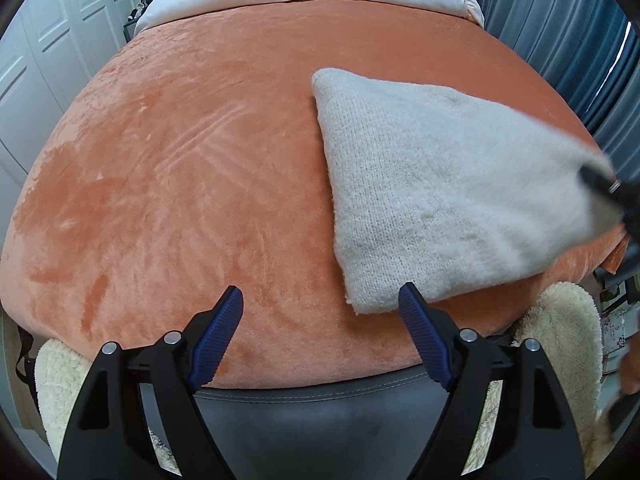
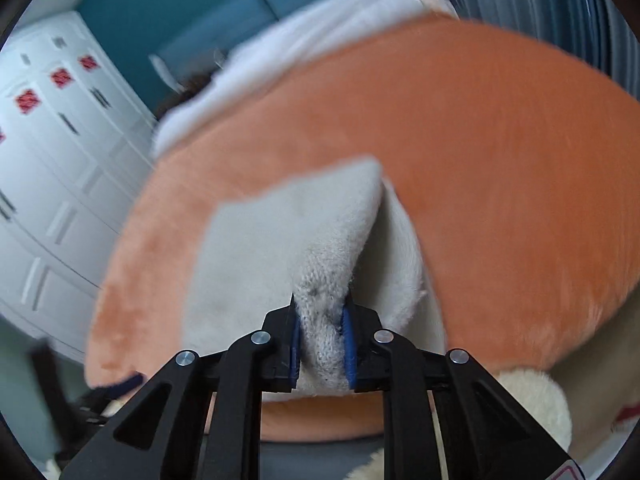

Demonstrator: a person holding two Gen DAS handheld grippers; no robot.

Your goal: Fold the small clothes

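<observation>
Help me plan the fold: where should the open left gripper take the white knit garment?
Probably the near corner of the white knit garment, beside the left gripper, approached low from the bed's front edge. That corner lies flat and free; the right gripper already pinches the opposite end.

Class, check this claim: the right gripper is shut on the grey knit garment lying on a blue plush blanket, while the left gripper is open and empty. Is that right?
One detail is wrong: the blanket is orange, not blue, as both wrist views show. The right gripper is shut on the grey knit garment, and the left gripper is open and empty.
</observation>
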